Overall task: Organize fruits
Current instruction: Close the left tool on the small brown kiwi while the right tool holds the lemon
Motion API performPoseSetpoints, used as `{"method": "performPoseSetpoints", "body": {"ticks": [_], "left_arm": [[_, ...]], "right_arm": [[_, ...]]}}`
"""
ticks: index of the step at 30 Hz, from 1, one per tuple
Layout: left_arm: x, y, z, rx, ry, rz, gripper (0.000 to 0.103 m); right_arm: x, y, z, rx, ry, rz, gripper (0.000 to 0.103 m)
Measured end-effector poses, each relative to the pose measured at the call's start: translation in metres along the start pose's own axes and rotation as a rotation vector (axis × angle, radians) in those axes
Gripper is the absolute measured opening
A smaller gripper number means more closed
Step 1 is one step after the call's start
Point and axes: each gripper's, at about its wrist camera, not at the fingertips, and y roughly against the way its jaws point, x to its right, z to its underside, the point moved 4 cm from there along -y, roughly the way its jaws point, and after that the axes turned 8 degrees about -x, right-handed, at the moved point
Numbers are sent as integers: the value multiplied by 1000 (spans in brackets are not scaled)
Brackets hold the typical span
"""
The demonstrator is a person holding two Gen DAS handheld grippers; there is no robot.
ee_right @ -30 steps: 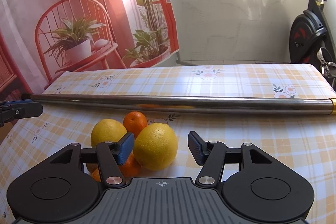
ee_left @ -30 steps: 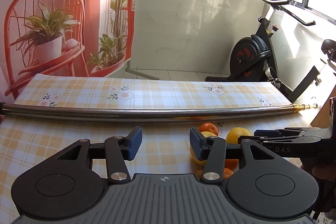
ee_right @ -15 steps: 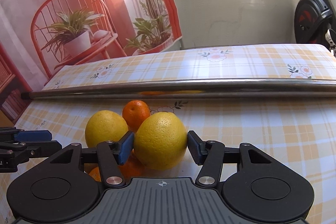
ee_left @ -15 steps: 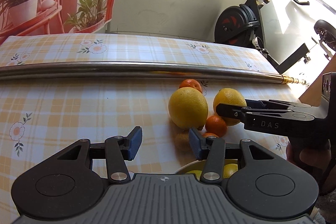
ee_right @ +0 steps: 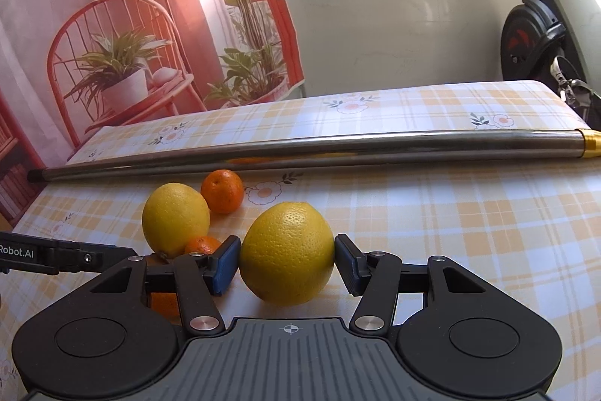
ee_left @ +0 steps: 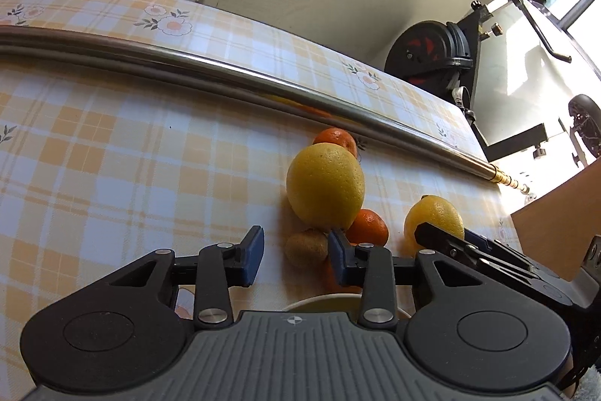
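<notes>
My right gripper (ee_right: 287, 265) is shut on a big yellow citrus (ee_right: 287, 252), both blue pads touching its sides, just above the cloth; this fruit also shows in the left wrist view (ee_left: 434, 218). A second yellow citrus (ee_right: 175, 218) (ee_left: 325, 190), a far tangerine (ee_right: 222, 190) (ee_left: 336, 141) and a nearer tangerine (ee_right: 203, 245) (ee_left: 370, 227) lie close by. A brown kiwi (ee_left: 307, 248) lies between the fingers of my left gripper (ee_left: 296, 258), which is open and empty. A white bowl rim (ee_left: 319, 301) shows under the left gripper.
A long steel pole (ee_right: 300, 147) (ee_left: 225, 74) lies across the checked tablecloth (ee_right: 469, 213) behind the fruit. An exercise bike (ee_right: 541, 36) stands past the table's far right corner. A brown board (ee_left: 556, 235) sits at the right edge.
My right gripper closed on the big yellow citrus. My left gripper tilted down and moved closer to the fruit pile, bringing the kiwi between its fingers.
</notes>
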Motion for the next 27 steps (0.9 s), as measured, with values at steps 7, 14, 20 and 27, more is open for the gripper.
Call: {"method": "performPoseSetpoints", "body": {"ticks": [7,14,20,27], "left_arm": [[-1,-11,4,-16,30,22,36],[3,-20,6,-6,34,13,34],[9,-18,8,11,8,-2,28],[5,-17,8,22,29,6,28]], "right_arm": [[13,12,9,6,-30,17,51],[17,17,16,6,-41,18,51],[16,18,19,1,-43,19,51],[16,20,24,-3,-44,17,51]]}}
